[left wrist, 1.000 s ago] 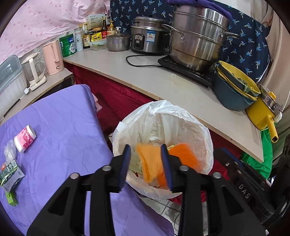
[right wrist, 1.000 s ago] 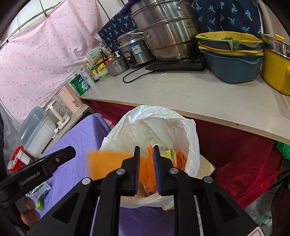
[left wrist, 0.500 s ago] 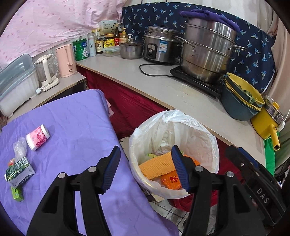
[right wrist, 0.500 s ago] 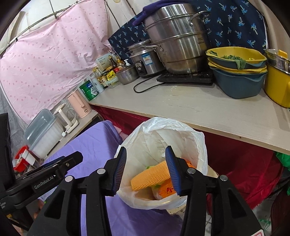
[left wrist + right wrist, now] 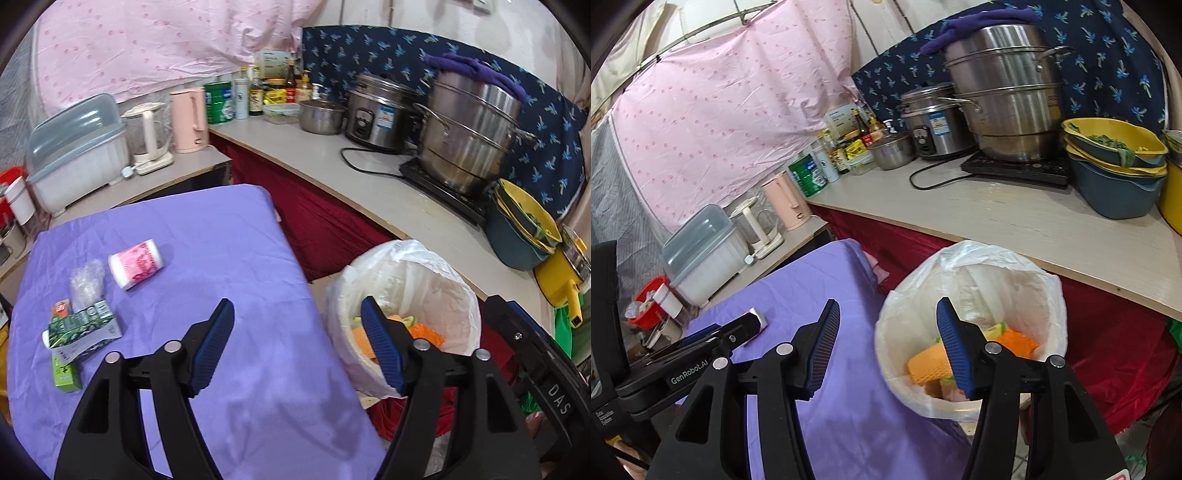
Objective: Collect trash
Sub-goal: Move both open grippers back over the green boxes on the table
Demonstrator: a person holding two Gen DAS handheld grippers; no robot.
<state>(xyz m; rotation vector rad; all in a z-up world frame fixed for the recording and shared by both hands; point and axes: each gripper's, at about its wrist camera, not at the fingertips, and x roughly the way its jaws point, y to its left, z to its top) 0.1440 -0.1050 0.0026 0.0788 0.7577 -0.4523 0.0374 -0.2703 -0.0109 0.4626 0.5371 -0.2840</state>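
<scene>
So, my grippers over table edge, by bin.
Left gripper & right gripper jaws opening, empty; purple tablecloth edge touches bagged trash bin.

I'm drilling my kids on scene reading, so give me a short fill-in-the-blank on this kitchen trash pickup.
1. The orange trash lies inside the white-lined ____.
2. The tablecloth under the leftover litter is ____.
3. The pink-patterned roll lies on its ____.
4. Nothing is between the fingers of the left gripper or the right gripper, whose jaws are ____.

Missing words: bin; purple; side; opening
</scene>
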